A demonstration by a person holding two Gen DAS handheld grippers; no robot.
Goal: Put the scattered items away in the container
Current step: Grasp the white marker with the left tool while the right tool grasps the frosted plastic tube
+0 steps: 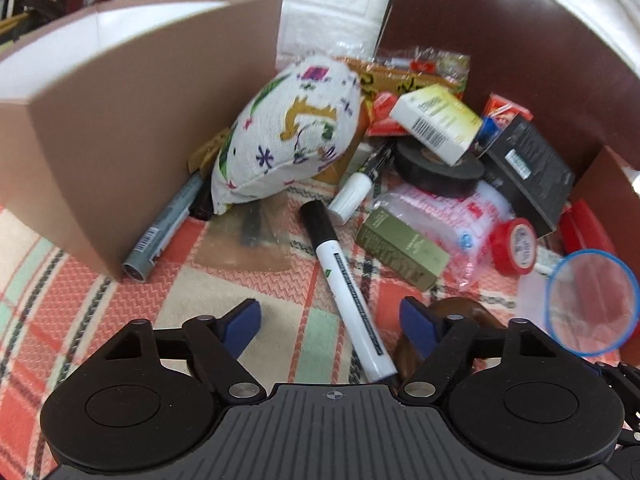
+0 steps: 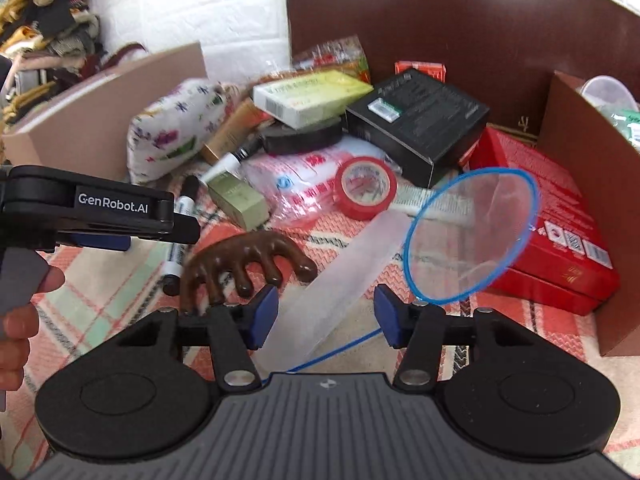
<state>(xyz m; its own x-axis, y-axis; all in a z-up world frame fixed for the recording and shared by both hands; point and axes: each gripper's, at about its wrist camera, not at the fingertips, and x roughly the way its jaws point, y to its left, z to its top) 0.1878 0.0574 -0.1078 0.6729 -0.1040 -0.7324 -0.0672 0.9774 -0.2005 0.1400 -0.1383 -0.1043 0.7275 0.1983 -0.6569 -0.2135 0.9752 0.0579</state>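
Observation:
My left gripper (image 1: 330,314) stands open low over the plaid cloth. A white marker with a black cap (image 1: 346,288) lies between its fingers, and neither pad presses on it. My right gripper (image 2: 326,308) is open around a frosted plastic strip (image 2: 340,272) that leads to a clear, blue-rimmed disc (image 2: 472,236). The left pad is at the strip's edge and the right pad is apart from it. A brown wooden comb-like massager (image 2: 244,256) lies just left of that gripper. A brown cardboard box (image 1: 120,120) stands at the left, its inside hidden.
Piled behind are a patterned pouch (image 1: 288,132), black tape roll (image 1: 436,168), red tape roll (image 2: 364,192), green carton (image 1: 400,248), grey marker (image 1: 164,228), black box (image 2: 416,120) and red box (image 2: 552,220). A second brown box (image 2: 580,200) stands right, a dark board (image 2: 440,12) behind.

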